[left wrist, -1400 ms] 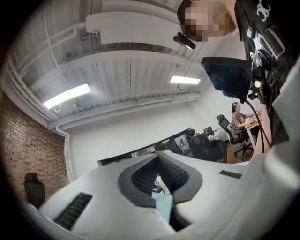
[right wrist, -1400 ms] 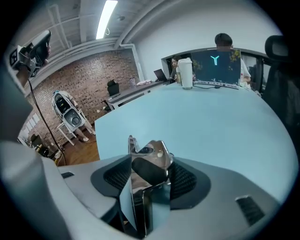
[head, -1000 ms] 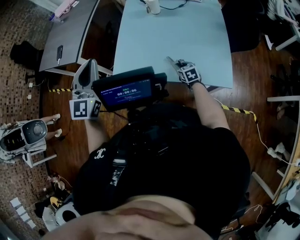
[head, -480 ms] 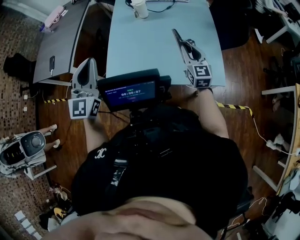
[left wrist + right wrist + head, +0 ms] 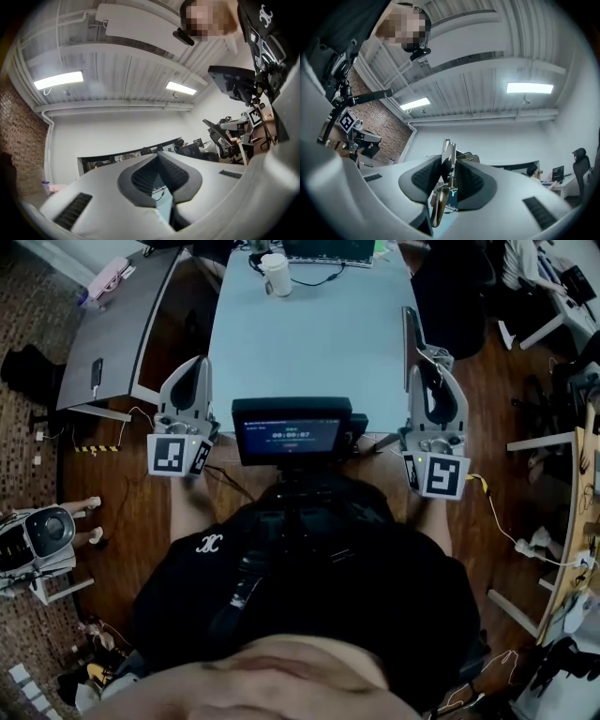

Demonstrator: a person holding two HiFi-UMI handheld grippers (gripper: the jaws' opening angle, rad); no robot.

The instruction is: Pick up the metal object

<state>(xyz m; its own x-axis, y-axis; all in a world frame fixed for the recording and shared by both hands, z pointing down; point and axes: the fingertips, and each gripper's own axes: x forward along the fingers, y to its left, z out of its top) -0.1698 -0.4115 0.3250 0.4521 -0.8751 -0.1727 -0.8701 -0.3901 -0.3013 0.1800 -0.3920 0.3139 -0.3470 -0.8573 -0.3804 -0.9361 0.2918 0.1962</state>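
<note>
Right claw only slightly parted, pads clamped on metal object. Object is thin, hinged-looking, sticks up past claw tips. Held up in air by near right edge of pale blue surface. Left claw closed tip to tip, empty, beside near left corner. Paper cup at far edge.

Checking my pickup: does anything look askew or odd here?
Nothing spilled or damaged. One oddity: the metal object is pinched in the right gripper with a long end jutting past the jaw tips, so the hold looks off-centre.
</note>
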